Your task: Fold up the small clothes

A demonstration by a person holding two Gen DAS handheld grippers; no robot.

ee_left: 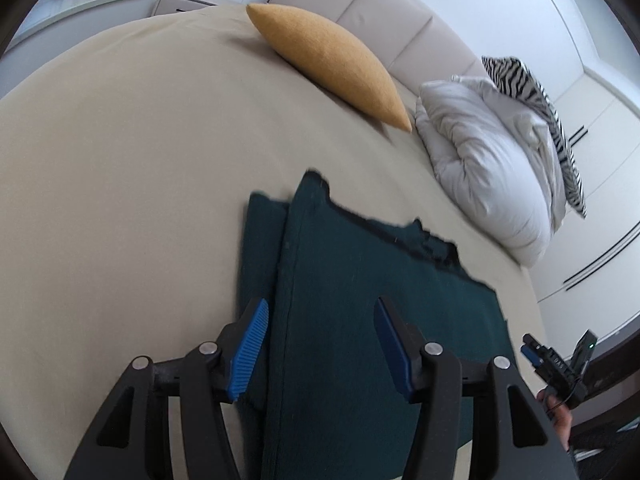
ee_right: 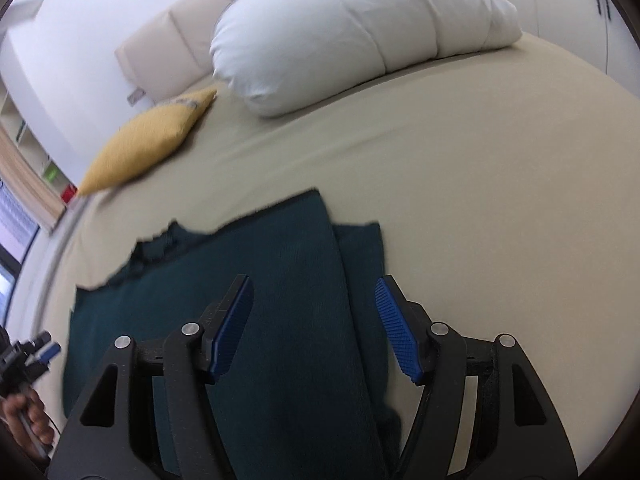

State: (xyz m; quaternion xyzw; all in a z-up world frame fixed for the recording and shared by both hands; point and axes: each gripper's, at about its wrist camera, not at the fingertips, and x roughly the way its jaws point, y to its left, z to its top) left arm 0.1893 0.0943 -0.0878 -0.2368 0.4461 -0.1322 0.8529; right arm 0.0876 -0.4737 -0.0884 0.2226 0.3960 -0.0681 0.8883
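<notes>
Left wrist view shows our left claw [ee_left: 320,344] spread wide, its blue pads [ee_left: 250,354] holding nothing, poised above the dark green garment [ee_left: 360,300] that lies flat on the beige bed sheet [ee_left: 120,180]. We cannot tell whether the pads touch the cloth. One pad sits over the garment's folded left edge, where a narrower layer shows beside the main panel; the other sits over the middle of the fabric.

Right wrist view shows our right claw [ee_right: 316,330] likewise wide open and empty, angled down over the same garment [ee_right: 260,260]. Its left pad lies over the broad panel, its right pad [ee_right: 398,330] near the garment's right edge, where the sheet [ee_right: 480,200] begins.

Each view catches the other claw at the frame edge, gripped by a hand [ee_right: 28,420].

Beyond the garment, well apart from it, lie a mustard cushion [ee_left: 332,60] and a bunched white duvet [ee_left: 488,152] with a zebra-print cloth [ee_left: 536,108] on it, against the padded headboard [ee_left: 380,8].
</notes>
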